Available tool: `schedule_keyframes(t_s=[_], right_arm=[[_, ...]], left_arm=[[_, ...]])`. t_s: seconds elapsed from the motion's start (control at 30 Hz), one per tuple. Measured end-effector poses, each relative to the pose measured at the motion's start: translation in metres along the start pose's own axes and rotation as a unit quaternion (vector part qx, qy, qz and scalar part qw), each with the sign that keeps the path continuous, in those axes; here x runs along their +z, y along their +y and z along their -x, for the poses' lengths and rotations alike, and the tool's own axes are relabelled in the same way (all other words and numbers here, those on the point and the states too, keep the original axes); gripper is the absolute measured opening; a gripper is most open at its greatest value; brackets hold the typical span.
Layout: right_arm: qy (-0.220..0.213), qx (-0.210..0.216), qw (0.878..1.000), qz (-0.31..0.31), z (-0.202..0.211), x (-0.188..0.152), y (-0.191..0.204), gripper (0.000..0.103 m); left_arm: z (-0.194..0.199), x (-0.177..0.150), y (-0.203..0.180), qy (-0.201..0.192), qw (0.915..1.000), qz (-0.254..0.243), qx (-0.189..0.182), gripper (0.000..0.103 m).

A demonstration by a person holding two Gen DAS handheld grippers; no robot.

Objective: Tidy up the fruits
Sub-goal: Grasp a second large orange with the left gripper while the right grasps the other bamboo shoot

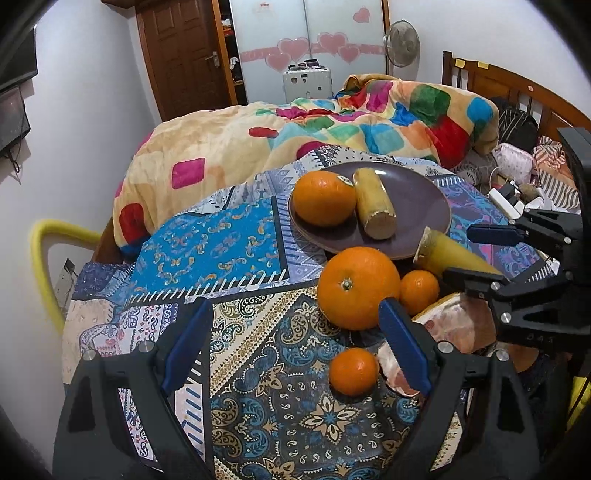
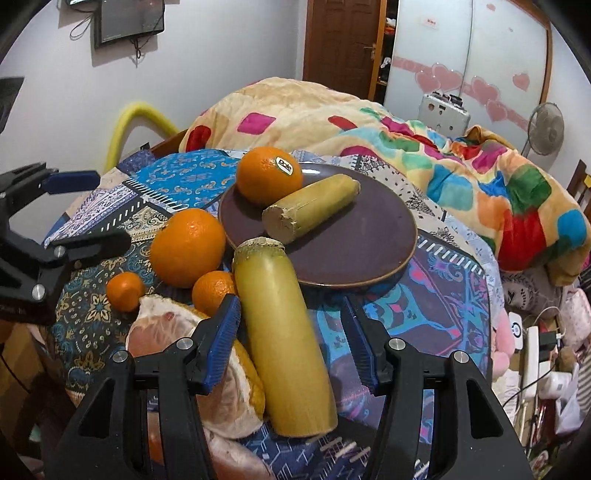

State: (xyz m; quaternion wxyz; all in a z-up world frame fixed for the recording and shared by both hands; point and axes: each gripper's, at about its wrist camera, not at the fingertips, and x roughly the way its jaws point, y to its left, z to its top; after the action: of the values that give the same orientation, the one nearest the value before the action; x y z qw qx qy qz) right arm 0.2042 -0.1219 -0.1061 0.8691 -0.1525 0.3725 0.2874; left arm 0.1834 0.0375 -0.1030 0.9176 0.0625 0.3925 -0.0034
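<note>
patterned cloth covers the surface (image 2: 454, 280), with a bed quilt (image 2: 406, 122) behind. 1 brown plate (image 2: 369, 251) holds 1 stickered orange (image 2: 267, 175) and 1 short sugarcane piece (image 2: 312, 210). at the plate's 7 o'clock edge lies a long sugarcane piece (image 2: 284, 347), straddled by the right hand-held gripper (image 2: 291, 343), wide open, holding nothing. open cloth lies at 3 o'clock. the left hand-held gripper (image 1: 295, 347) gapes empty; its finger hides part of a peeled pomelo (image 1: 454, 325).

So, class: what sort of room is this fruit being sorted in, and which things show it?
Most likely a bedroom: a bed with a colourful quilt, a wooden headboard, and a sliding wardrobe decorated with hearts.
</note>
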Motion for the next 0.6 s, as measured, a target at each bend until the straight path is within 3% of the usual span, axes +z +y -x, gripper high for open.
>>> schedule_keyframes(t_s=[0.2,0.3,0.47,0.6], right_arm=[[0.007,0.017,1.0,0.003,-0.006,0.001,-0.001,0.052],[0.015,0.043,0.999,0.005,-0.006,0.002,0.0,0.037],[0.013,0.013,1.0,0.026,0.0,-0.004,0.004,0.036],[0.02,0.021,1.0,0.002,0.004,-0.008,-0.012,0.035]], left_arm=[[-0.005,-0.001,-0.004,0.004,1.0,-0.004,-0.007,0.091],[-0.007,-0.001,-0.007,0.007,0.9999,-0.005,-0.011,0.091],[-0.011,0.0,-0.015,0.01,0.9997,-0.009,-0.019,0.091],[-0.016,0.002,-0.02,0.011,0.9996,-0.014,-0.022,0.091]])
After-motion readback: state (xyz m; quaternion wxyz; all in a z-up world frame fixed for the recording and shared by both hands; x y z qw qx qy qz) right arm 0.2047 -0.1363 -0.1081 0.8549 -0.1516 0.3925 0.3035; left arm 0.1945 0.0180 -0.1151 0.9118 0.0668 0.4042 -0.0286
